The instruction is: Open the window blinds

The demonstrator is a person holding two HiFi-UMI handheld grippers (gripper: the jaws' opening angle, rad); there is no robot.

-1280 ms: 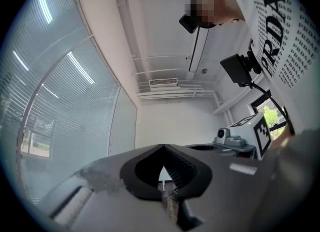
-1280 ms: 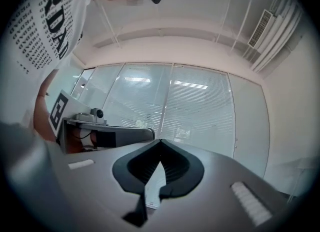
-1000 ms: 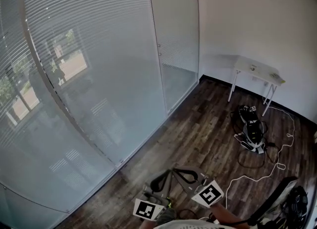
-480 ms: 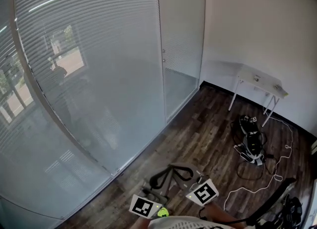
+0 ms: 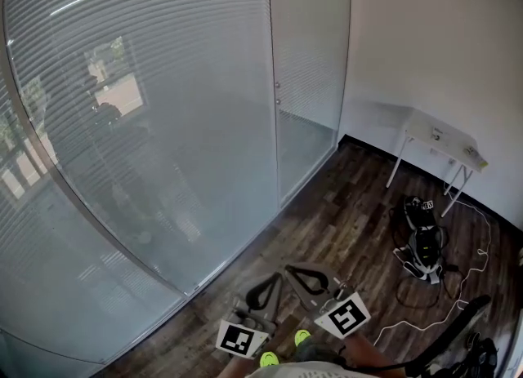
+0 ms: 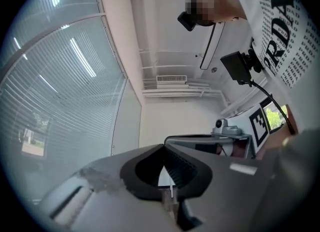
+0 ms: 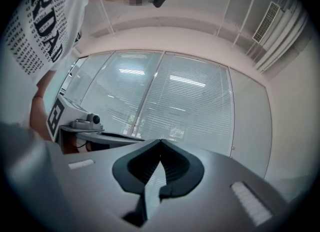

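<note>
Presently the left gripper (image 6: 163,149) and right gripper (image 7: 160,141) are held shut and empty, side by side; the window blinds (image 5: 147,99) are seen lowered ahead, well apart from them.

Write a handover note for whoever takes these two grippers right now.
Left gripper: shut, empty.
Right gripper: shut, empty.
Both are held low in front of the person, touching nothing.
White horizontal-slat window blinds: lowered over the whole glass wall, ahead and to the left.
Done: nothing on the blinds yet.
Left: get to the blinds' control, which cannot be picked out from here, and open them.
</note>
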